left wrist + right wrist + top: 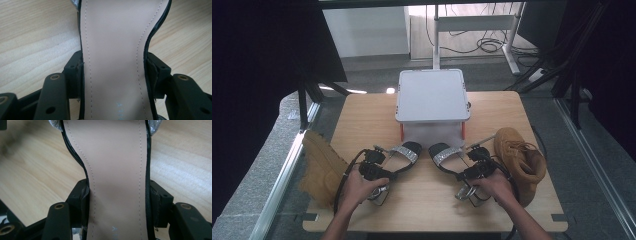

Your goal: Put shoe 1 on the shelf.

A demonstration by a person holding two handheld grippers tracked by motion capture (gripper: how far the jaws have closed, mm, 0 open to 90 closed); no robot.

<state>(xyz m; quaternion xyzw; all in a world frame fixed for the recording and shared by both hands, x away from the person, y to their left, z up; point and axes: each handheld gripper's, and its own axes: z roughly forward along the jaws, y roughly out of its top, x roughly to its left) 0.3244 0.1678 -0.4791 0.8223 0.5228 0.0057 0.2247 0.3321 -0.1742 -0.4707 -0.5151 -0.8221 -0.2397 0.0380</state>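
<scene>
Wooden table [362,115] across the middle of the high view, bearing a grey box [432,95] on red legs at upper centre. A tan boot [519,160] lies at the table's right edge; a second tan boot [319,167] hangs off its left edge. Two sandals sit at lower centre, toes toward the box. The left gripper [113,75] clamps the left sandal [404,154] across the insole, fingers [75,72] part-open and pressed on both edges. The right gripper [117,200] grips the right sandal [446,155] likewise. Judged stage: both sandals grasped; placing them apparently remains, boots untouched.
</scene>
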